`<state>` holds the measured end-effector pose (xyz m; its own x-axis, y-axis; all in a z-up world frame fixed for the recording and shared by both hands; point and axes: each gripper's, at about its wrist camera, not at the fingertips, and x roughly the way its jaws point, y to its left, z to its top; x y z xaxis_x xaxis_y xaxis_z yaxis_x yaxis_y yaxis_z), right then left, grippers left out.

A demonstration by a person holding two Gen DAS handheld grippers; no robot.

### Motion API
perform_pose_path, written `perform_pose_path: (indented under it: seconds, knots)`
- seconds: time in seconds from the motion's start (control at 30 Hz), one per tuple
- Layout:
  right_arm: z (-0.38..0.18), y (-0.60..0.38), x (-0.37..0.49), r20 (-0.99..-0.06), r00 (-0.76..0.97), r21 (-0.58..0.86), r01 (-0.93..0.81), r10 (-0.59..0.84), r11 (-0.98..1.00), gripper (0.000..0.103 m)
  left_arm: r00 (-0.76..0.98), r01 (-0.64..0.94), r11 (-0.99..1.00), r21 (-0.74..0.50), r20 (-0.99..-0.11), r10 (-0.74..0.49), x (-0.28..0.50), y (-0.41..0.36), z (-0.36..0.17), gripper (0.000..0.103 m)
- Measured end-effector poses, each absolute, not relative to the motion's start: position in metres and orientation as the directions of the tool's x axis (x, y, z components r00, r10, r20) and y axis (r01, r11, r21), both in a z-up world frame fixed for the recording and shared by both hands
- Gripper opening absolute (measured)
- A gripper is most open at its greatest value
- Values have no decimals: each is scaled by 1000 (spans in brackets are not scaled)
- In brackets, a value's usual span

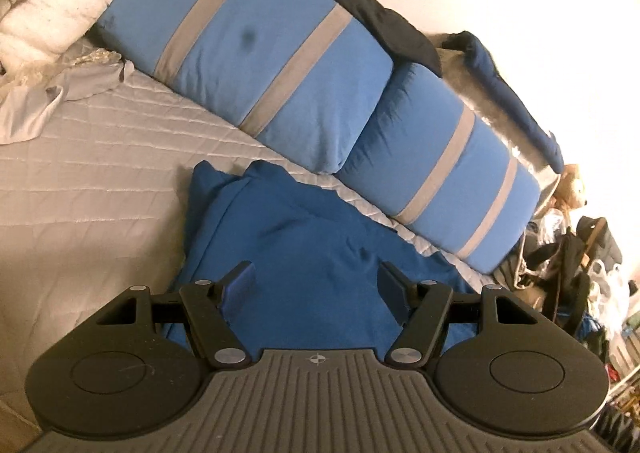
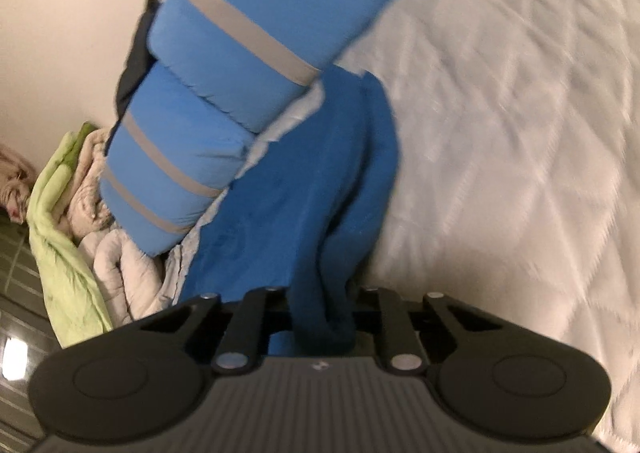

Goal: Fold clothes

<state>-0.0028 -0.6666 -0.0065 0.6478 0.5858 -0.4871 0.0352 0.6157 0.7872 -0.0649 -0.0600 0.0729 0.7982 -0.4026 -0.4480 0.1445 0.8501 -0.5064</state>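
A blue garment (image 1: pixel 304 237) lies rumpled on the grey quilted bed (image 1: pixel 100 181), just in front of the striped pillows. My left gripper (image 1: pixel 316 285) is open and hovers right over the garment, its blue-padded fingers (image 1: pixel 240 285) wide apart with nothing between them. In the right wrist view the same blue garment (image 2: pixel 304 181) stretches away from my right gripper (image 2: pixel 320 317), which is shut on a bunched fold of it. The fingertips are hidden by the cloth.
Two blue pillows with grey stripes (image 1: pixel 256 45) (image 1: pixel 440 173) lie along the wall. A dark garment (image 1: pixel 380 21) lies on top of them. A white duvet (image 1: pixel 52 1) and a light grey garment (image 1: pixel 36 105) are at the far left. Clutter (image 1: pixel 580 265) stands beside the bed.
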Motion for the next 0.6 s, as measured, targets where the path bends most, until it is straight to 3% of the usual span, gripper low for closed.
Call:
perform_pose_path:
  seconds: [0.33, 0.6]
  knots:
    - [85, -592, 45, -459, 665, 667, -180, 589, 723, 15, 792, 168, 897, -410, -485, -370, -69, -74, 78, 67]
    - [131, -428, 68, -430, 605, 517, -444, 670, 732, 15, 828, 82, 930, -359, -495, -265, -97, -50, 78, 67]
